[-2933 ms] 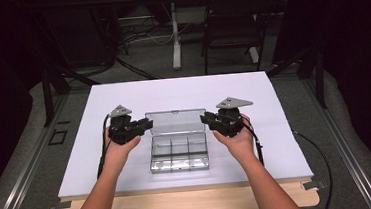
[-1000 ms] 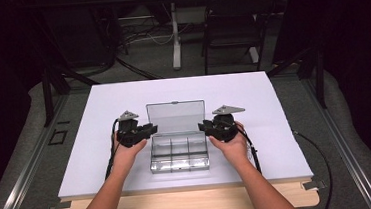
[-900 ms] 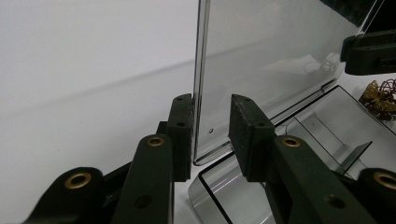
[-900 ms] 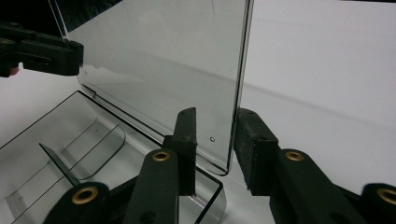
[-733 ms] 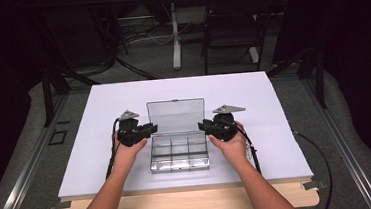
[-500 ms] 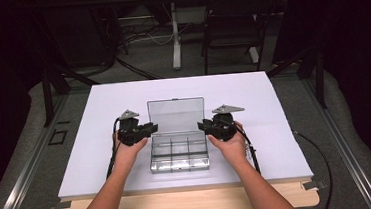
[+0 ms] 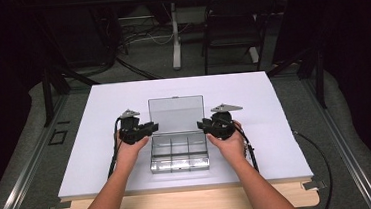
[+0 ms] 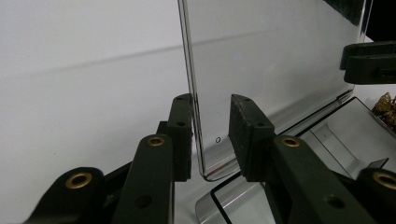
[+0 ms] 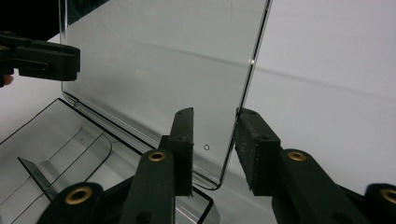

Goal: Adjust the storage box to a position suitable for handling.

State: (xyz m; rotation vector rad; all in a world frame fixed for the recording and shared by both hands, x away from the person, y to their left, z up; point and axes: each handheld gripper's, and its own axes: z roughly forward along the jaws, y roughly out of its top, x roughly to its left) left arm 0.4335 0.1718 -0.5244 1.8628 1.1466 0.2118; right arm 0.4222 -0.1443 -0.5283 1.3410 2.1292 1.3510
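A clear plastic compartment box (image 7: 179,155) sits mid-table with its clear lid (image 7: 176,114) standing upright at the back. My left gripper (image 7: 147,128) is at the lid's left edge and my right gripper (image 7: 203,124) at its right edge. In the left gripper view the lid (image 8: 261,56) runs between the jaws of the left gripper (image 8: 210,135), against one pad and apart from the other. In the right gripper view the lid (image 9: 154,56) stands between the jaws of the right gripper (image 9: 215,149), with a gap at one pad. Both pairs of jaws have just been opening slightly.
The white table top (image 7: 98,106) spreads wide around the box. A wooden strip (image 7: 181,205) runs along the near edge. A chair (image 7: 232,25) and a stand (image 7: 174,35) are on the floor beyond the far edge. Cables trail from both grippers.
The lid has gone from leaning far back to standing upright, and both grippers came slightly nearer with it. Over the last second the hands hardly moved.
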